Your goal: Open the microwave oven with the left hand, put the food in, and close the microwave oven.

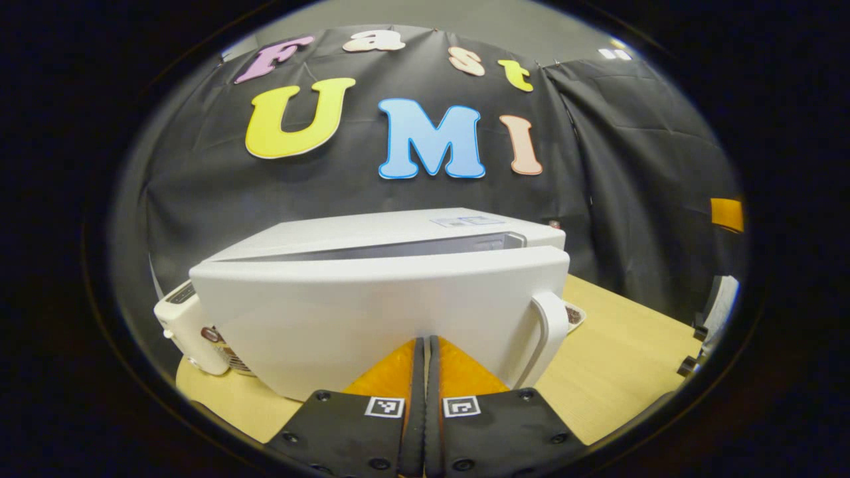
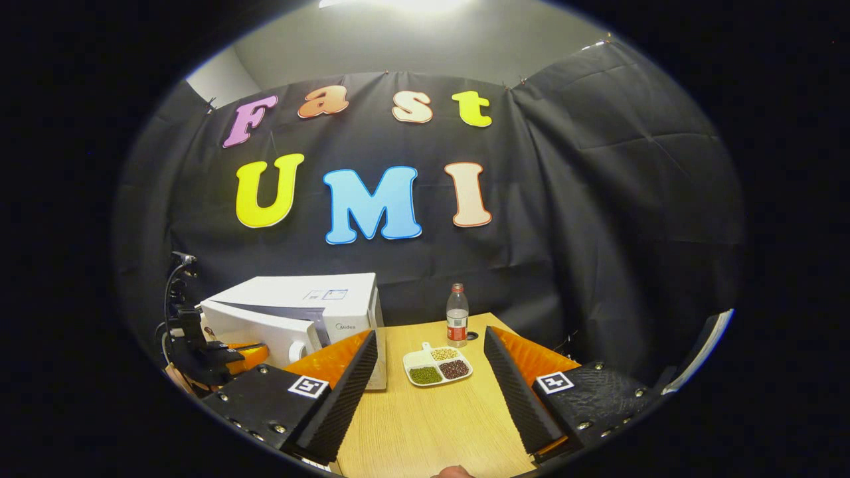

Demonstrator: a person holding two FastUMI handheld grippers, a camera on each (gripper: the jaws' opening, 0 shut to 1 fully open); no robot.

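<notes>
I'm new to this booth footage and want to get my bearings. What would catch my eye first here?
The white microwave oven dominates the left gripper view, its door ajar, with the shut left gripper close in front of it. In the right gripper view, the open right gripper frames a divided dish of beans on the wooden table, with a clear bottle standing behind the dish.
</notes>
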